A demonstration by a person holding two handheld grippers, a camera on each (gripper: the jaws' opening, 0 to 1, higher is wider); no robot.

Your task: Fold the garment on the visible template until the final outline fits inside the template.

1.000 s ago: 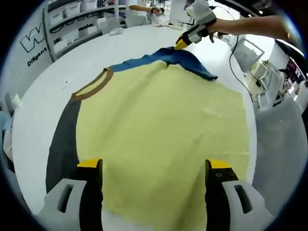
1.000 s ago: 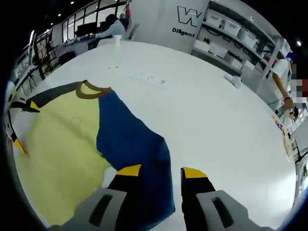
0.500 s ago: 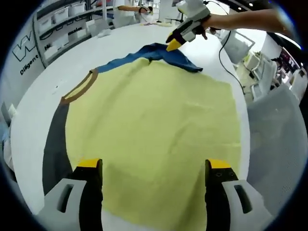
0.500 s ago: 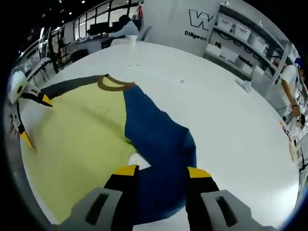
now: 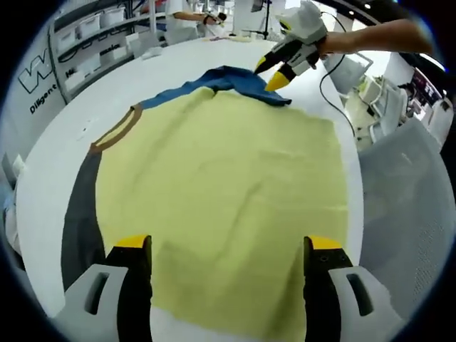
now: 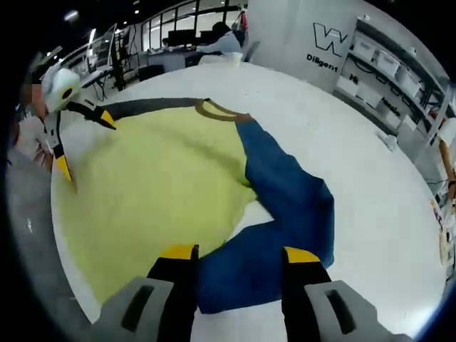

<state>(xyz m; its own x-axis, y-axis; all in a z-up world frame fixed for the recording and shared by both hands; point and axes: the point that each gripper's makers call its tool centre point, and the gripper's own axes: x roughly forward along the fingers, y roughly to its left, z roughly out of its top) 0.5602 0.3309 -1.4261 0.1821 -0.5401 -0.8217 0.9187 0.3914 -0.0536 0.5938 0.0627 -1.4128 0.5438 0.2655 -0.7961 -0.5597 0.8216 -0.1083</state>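
On the grey wall panel [image 5: 44, 84] a large white "W" logo is printed, with white lettering beneath it that starts "Diligent"; the rest cannot be read. The same panel is seen in the right gripper view, beside shelving [image 6: 399, 85] stacked with pale storage bins whose contents cannot be made out.

The garment [image 5: 221, 192], a T-shirt of soft matte fabric, is spread flat on the white table [image 5: 107, 85]. Its body is pale yellow and faintly creased, its neckband [image 5: 117, 132] is brown and ribbed, one sleeve [image 5: 77, 214] is dark grey and the other sleeve [image 6: 285, 214] is blue. The blue sleeve is bunched and folded over near the far corner of the yellow panel.

The left gripper [image 5: 228, 246] is held with its black, yellow-tipped jaws wide apart above the near hem, nothing between them. The right gripper [image 6: 231, 253] is likewise spread, its jaws straddling the end of the blue sleeve without closing on it; in the left gripper view it is seen at the far side, held by a bare hand [image 5: 329, 44].
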